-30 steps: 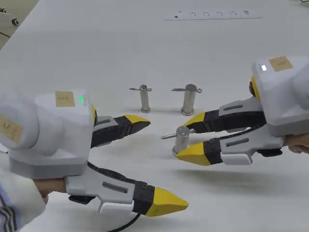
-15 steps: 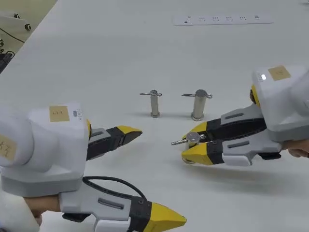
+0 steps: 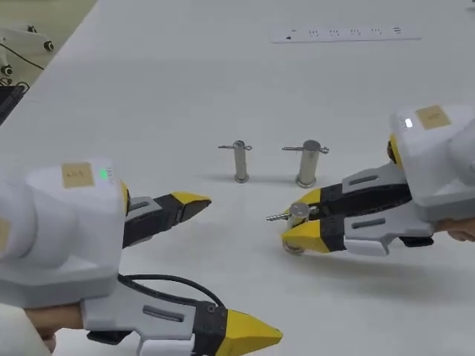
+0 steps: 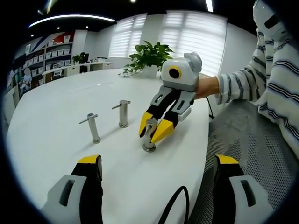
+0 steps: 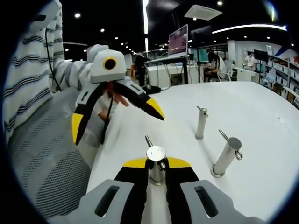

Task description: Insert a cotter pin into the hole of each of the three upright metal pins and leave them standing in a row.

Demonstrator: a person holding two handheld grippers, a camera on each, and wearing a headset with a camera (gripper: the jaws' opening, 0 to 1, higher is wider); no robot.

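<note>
Two upright metal pins [image 3: 240, 163] [image 3: 309, 166] stand side by side on the white table [image 3: 185, 81], each with a cotter pin through its top. A third metal pin [image 3: 297, 216] stands in front of them, with a cotter pin [image 3: 277, 216] poking out to the left. My right gripper [image 3: 297, 219] is shut on this third pin [image 5: 155, 164], which also stands upright in the left gripper view [image 4: 149, 136]. My left gripper [image 3: 234, 268] is open at the lower left, holding nothing, well apart from all three pins.
A white printed strip [image 3: 345, 33] lies at the far side of the table. Cables [image 3: 22, 52] sit past the table's left edge. A black cable [image 3: 167, 281] loops between my left gripper's fingers. A potted plant [image 4: 149, 53] stands at the table's far end.
My right gripper's jaws, open around the third pin a second ago, have shut on it. The head camera has shifted; the left gripper sits slightly lower and further left.
</note>
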